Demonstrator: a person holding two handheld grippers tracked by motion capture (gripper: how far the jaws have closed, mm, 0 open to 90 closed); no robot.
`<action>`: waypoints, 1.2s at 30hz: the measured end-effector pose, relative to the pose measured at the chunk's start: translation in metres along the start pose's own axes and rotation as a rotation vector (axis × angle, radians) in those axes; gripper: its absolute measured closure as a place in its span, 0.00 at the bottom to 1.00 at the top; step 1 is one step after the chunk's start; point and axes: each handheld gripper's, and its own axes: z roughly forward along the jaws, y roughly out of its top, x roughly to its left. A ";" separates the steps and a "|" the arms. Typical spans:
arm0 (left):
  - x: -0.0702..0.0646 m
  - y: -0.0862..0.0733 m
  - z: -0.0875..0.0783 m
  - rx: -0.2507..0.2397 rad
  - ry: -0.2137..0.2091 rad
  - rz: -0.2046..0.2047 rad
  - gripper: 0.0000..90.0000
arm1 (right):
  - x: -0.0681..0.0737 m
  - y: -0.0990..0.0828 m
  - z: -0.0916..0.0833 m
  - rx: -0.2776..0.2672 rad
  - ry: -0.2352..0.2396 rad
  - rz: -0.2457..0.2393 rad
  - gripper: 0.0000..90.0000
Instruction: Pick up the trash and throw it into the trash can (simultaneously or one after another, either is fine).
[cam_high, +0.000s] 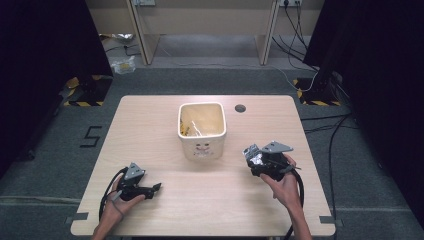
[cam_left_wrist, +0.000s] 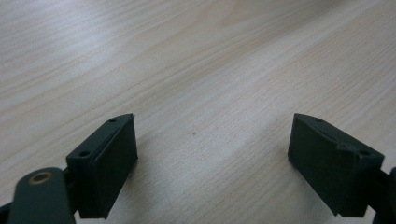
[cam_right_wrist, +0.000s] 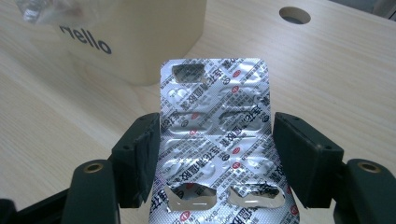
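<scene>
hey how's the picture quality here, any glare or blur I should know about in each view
High view: glare washes out the table behind the bin. Right gripper view: bright reflections on the foil blister pack; the bin behind is slightly soft. Left gripper view: jaws sharp, far wood blurred.
</scene>
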 end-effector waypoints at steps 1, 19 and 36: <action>0.000 0.000 0.000 0.000 0.000 0.000 0.16 | 0.000 0.000 0.000 0.000 0.000 0.000 0.38; 0.000 0.000 0.000 0.001 0.001 0.001 0.16 | 0.004 0.038 -0.016 -0.095 0.007 -0.029 0.38; 0.000 0.000 0.000 0.002 0.001 0.001 0.16 | 0.007 0.067 -0.023 -0.146 0.006 -0.045 0.38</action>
